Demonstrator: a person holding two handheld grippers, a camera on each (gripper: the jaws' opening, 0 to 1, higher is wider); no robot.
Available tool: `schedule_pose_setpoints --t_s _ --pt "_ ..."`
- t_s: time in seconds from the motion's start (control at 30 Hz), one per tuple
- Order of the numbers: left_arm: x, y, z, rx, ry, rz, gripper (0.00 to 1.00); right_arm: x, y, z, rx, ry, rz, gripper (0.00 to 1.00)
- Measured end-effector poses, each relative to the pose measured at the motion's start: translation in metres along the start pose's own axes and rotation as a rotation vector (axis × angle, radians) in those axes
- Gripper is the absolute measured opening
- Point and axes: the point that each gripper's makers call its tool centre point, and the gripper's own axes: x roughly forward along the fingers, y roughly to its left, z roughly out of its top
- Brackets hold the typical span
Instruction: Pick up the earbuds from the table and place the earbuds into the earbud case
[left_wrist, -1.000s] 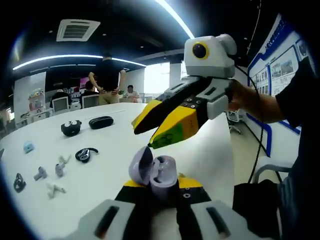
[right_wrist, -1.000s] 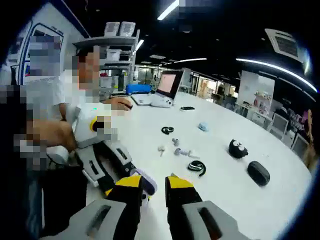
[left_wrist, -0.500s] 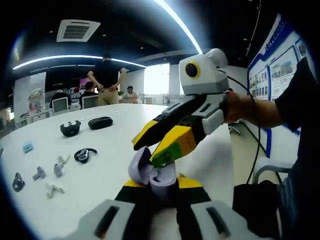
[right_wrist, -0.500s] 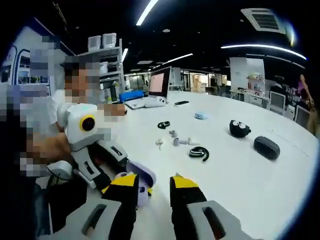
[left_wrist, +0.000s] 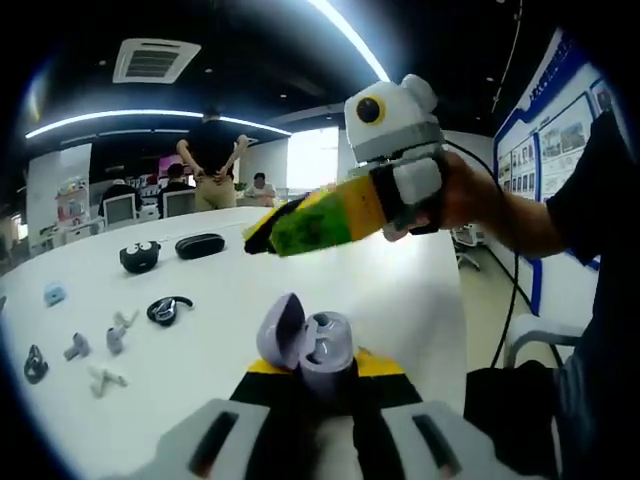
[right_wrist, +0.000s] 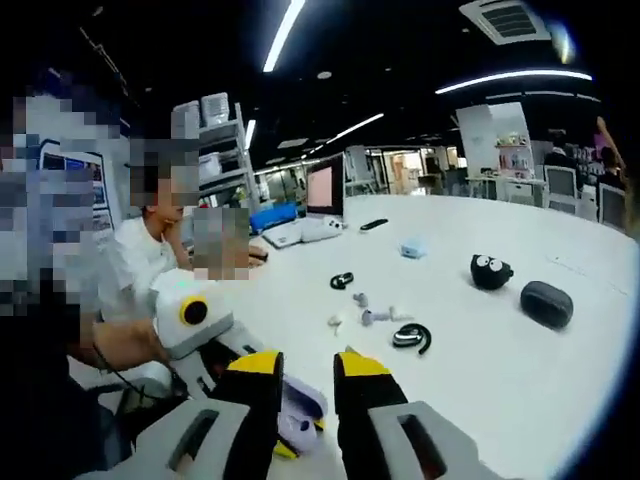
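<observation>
the earbud case is lilac, its lid is up, and it sits clamped between the jaws of your left gripper, above the near edge of the white table. your right gripper hangs above the case, apart from it, with its yellow jaws close together; whether they pinch an earbud i cannot tell. in the right gripper view a narrow gap shows between the jaws of the right gripper, and the case lies below them. small grey earbuds lie loose toward the left edge of the table, near a black ear hook. a black pouch and a black round toy lie toward the far edge.
</observation>
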Motion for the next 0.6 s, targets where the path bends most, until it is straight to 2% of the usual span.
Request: schedule_pose_setpoints --t_s 0.03,0.2,0.27,0.4,0.47,0.6 --pt "0.0 0.0 0.0 0.002 0.0 0.001 0.2 0.005 -0.004 0.004 -0.006 0.007 -0.012 0.19" --pt "0.0 -0.001 0.0 0.01 -0.001 0.003 0.2 0.032 -0.016 0.0 -0.113 0.121 -0.054 0.17" --pt "0.001 -0.002 0.0 0.005 -0.001 -0.003 0.2 0.045 -0.016 -0.001 -0.112 0.149 -0.052 0.17" --pt "0.001 -0.002 -0.001 0.002 -0.001 -0.008 0.2 0.075 -0.034 -0.01 -0.081 0.213 -0.058 0.17" --pt "0.001 -0.002 -0.001 0.006 -0.001 -0.006 0.2 0.09 -0.052 -0.011 -0.063 0.24 -0.07 0.17" --pt "0.001 -0.003 -0.002 0.012 -0.002 -0.007 0.2 0.109 -0.061 -0.018 -0.027 0.27 -0.093 0.17"
